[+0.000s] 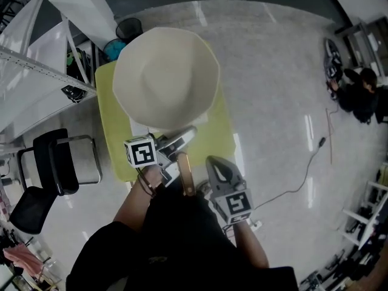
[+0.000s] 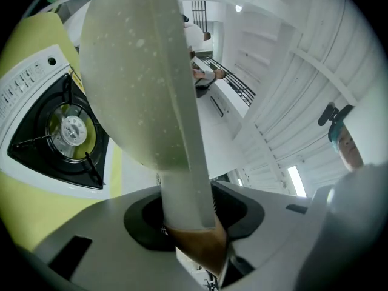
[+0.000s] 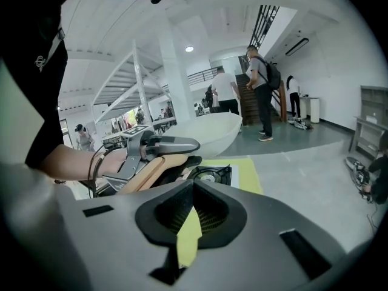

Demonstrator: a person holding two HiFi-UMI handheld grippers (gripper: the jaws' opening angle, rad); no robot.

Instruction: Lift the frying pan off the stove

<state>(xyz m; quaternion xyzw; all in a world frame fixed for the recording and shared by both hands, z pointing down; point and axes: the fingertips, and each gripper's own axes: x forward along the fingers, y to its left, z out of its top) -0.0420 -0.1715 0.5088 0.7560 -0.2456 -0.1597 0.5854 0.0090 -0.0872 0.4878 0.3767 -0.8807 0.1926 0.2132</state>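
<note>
A cream frying pan [image 1: 165,77] hangs in the air above the yellow table [image 1: 113,132] and hides most of the stove from the head view. My left gripper [image 1: 176,147] is shut on the pan's handle [image 1: 185,174], where the cream neck meets the wood. In the left gripper view the pan's underside [image 2: 133,71] stands tilted on edge, apart from the black burner of the white stove [image 2: 66,132] below. My right gripper [image 1: 217,165] hangs shut and empty just right of the handle. The right gripper view shows the pan [image 3: 206,132] lifted over the stove [image 3: 212,174].
A black chair [image 1: 54,162] stands left of the table beside a white frame [image 1: 36,71]. A dark bin [image 1: 128,27] sits behind the table. A cable [image 1: 303,174] runs across the glossy floor at right. People [image 3: 264,96] stand far off by the stairs.
</note>
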